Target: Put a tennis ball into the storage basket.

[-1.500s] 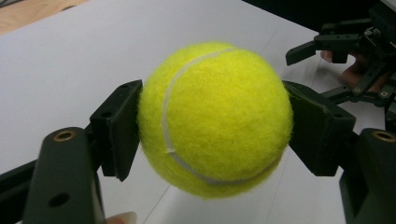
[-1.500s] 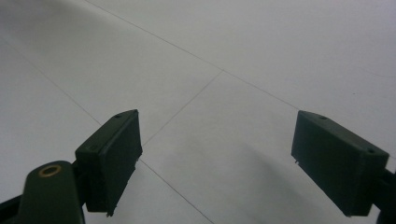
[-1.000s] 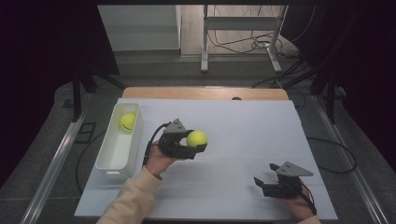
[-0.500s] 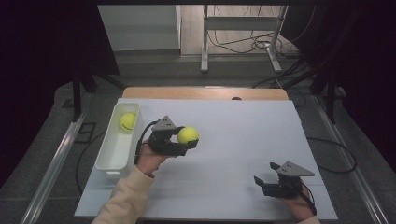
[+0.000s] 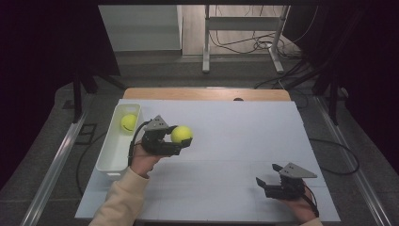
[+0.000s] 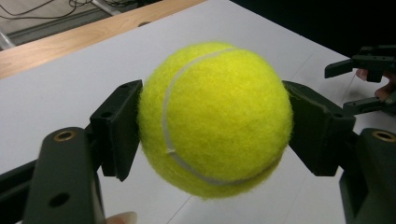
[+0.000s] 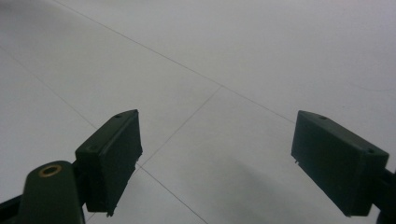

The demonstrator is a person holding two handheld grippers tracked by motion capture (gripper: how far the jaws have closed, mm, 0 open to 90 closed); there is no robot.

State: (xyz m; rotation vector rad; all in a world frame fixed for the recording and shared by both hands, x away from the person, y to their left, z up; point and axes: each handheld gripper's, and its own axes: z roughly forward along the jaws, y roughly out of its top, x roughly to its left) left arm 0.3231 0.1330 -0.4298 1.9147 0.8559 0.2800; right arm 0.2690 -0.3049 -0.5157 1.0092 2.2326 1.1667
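Observation:
A yellow tennis ball (image 5: pixel 181 134) is clamped in my left gripper (image 5: pixel 178 136), held above the white table left of centre. In the left gripper view the ball (image 6: pixel 214 117) sits squeezed between both black pads (image 6: pixel 117 127). A second yellow tennis ball (image 5: pixel 128 123) lies in the far end of a white rectangular bin (image 5: pixel 109 160) just left of that gripper. My right gripper (image 5: pixel 264 180) rests low near the table's front right corner, open and empty; its pads (image 7: pixel 115 156) stand wide apart over bare table, and it also appears far off as the right gripper (image 6: pixel 362 79).
The white table top (image 5: pixel 235 136) stretches between the two grippers. A wooden strip (image 5: pixel 202 93) runs along its far edge. Beyond it stand a metal frame and cables on the floor (image 5: pixel 244 42). A sleeve (image 5: pixel 120 202) enters at the bottom left.
My left gripper has carried the tennis ball leftward, toward the white bin. The right gripper has stayed where it was.

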